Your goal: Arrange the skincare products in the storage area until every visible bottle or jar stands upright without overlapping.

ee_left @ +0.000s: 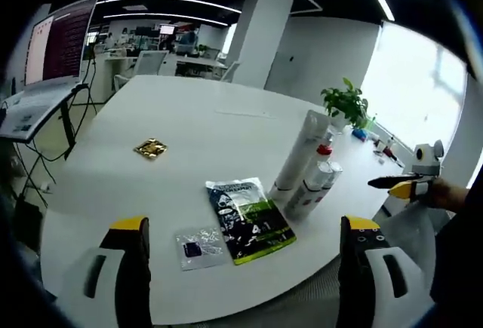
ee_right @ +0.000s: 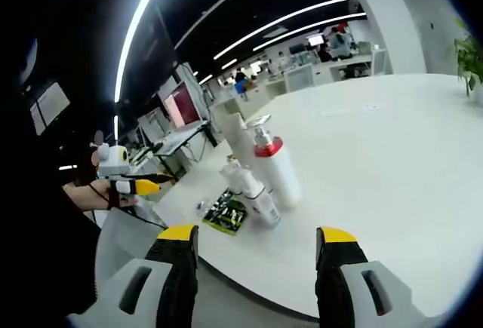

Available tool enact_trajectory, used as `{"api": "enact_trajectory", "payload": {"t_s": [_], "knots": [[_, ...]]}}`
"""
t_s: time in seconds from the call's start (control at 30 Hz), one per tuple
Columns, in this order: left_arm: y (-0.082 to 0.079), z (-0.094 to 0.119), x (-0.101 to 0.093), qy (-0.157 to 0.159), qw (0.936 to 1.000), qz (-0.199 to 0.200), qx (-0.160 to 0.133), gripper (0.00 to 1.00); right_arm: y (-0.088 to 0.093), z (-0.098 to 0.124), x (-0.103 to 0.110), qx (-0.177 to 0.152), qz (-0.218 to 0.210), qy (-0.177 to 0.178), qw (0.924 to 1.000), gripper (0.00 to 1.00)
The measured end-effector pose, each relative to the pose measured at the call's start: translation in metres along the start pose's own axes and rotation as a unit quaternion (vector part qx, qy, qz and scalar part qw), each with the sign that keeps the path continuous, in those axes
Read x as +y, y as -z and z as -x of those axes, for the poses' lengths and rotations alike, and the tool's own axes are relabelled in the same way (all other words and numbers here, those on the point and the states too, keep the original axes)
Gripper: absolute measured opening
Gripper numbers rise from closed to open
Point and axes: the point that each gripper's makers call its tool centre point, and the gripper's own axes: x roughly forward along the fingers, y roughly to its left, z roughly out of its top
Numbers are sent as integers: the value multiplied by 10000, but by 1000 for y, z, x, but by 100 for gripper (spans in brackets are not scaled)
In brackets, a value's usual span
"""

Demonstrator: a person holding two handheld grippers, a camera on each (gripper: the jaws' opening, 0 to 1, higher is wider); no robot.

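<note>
On the white bench [ee_left: 181,132] near its front edge stand three bottles in a tight cluster — a tall white tube [ee_left: 300,154], a bottle with a red collar [ee_left: 322,151] behind it, and a shorter white bottle [ee_left: 311,186] in front. From my left view the tall tube looks tilted, though the fisheye may account for that; I cannot tell whether the three touch. Just beside them lies a flat dark-and-green sachet [ee_left: 249,219], and next to that, toward the edge, a small clear packet [ee_left: 199,246]. Well apart, toward the middle of the bench, sits a small gold wrapper [ee_left: 150,148].

My left tongs [ee_left: 245,268] are spread wide and carry nothing, hovering over the bench edge in front of the sachet. My right tongs [ee_right: 256,268] are likewise spread and unloaded, off the bench edge and facing the bottles, with the red-collared one [ee_right: 273,164] upright and nearest centre, the shorter one [ee_right: 253,192] just beside it and the sachet [ee_right: 226,212] further left.

Each view catches the other tongs at its side — held in a hand, yellow tips pointing inward. A potted plant [ee_left: 347,103] stands at the far rim.
</note>
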Motion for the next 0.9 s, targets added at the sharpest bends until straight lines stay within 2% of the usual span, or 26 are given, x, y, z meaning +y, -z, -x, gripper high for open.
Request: {"api": "enact_trajectory", "payload": {"t_s": [0.27,0.43,0.63,0.73,0.9], "knots": [[-2,-11,4,33,9997,-148,209,99,-1,1,-1,-33,-47,47,10000,64],[-10,-24,20,19,9988,-336,362,99,1,1,-4,3,-72,72,9999,64],[-21,-32,30,5,9982,-465,391,99,1,1,-5,20,-89,89,9999,64],[-25,-36,42,-4,9981,-476,396,99,1,1,-3,19,-105,112,9999,64],[-18,-41,50,-57,9966,-524,633,98,2,1,-5,52,-107,131,9998,64]]}}
